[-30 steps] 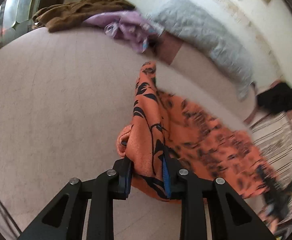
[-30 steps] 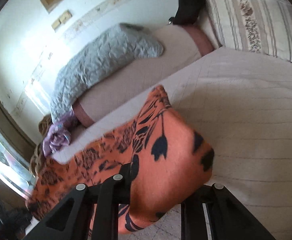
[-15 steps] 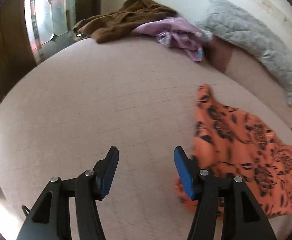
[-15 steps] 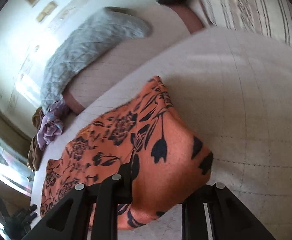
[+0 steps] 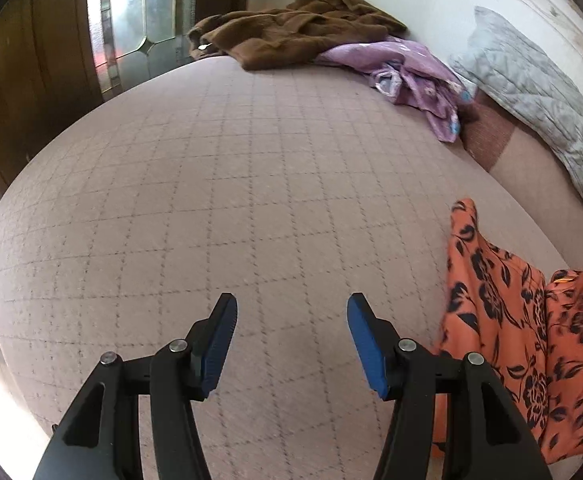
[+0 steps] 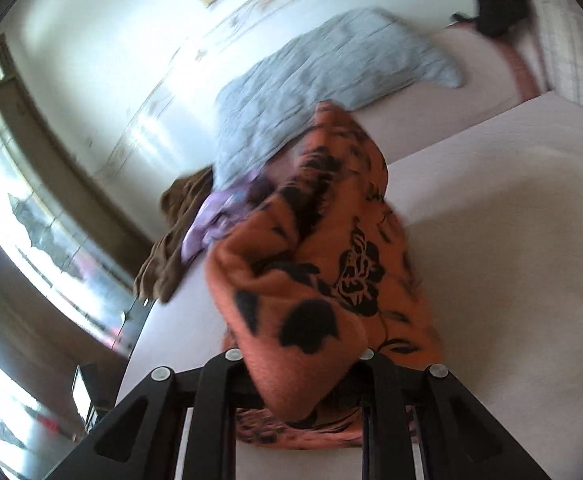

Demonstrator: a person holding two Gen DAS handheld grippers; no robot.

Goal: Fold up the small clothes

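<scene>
An orange garment with black flowers (image 5: 523, 320) lies at the right of the pinkish quilted bed (image 5: 251, 200). My left gripper (image 5: 291, 340) is open and empty, hovering over bare bedcover left of the garment. My right gripper (image 6: 299, 376) is shut on a bunched part of the same orange garment (image 6: 323, 264) and holds it lifted above the bed; the cloth hides the fingertips.
A brown garment (image 5: 299, 28) and a purple garment (image 5: 407, 68) lie piled at the bed's far edge. A grey quilted pillow (image 5: 531, 92) lies along the wall. A glass-panelled wooden door (image 5: 131, 20) stands at the far left.
My left gripper let go of the orange garment, opened and drew back to the left. My right gripper lifted its hold of the garment up and swung it leftward.
</scene>
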